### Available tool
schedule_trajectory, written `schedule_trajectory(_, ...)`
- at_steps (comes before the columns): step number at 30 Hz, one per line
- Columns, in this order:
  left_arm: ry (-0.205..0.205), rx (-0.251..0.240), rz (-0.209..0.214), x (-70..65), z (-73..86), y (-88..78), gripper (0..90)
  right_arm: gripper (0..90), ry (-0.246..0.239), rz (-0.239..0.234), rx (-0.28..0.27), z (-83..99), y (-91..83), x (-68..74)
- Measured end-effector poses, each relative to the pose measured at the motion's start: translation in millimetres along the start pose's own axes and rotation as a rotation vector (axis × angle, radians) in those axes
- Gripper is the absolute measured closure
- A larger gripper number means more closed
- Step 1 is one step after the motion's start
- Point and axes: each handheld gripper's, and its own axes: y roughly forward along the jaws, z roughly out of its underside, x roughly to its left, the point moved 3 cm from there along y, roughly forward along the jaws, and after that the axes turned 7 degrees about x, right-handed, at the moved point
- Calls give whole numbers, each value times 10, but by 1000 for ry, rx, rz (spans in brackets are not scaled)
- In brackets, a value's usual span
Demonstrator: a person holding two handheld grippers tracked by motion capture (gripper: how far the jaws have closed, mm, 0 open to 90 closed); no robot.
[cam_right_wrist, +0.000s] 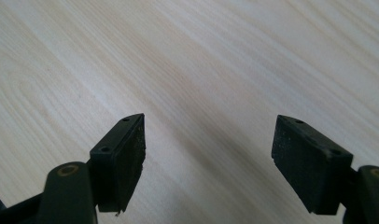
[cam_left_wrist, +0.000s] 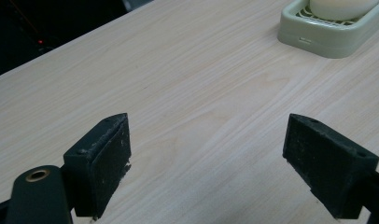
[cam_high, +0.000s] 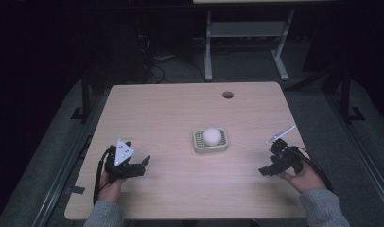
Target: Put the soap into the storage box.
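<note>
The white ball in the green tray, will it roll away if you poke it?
Probably not far: the white ball sits inside the green tray, whose raised rim should catch it. It looks round and smooth, so it may slip between gripper pads. Lifted out, it would likely roll.

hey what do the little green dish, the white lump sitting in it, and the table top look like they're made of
Green dish: likely moulded plastic, matte, with a slatted insert and rounded corners. White lump: probably soap, smooth and dull, though foam or wax can't be ruled out. Table top: pale wood-grain laminate by its even, flat printed-looking grain.
</note>
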Motion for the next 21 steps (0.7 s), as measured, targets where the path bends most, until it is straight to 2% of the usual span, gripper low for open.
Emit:
schedule_trajectory(11, -7, 1, 3, 1, 10, 13, 149, 253, 37, -10, -34, 242, 49, 4)
schedule_trajectory(21, -10, 5, 8, 2, 6, 32, 149, 253, 58, -16, -56, 362, 53, 32)
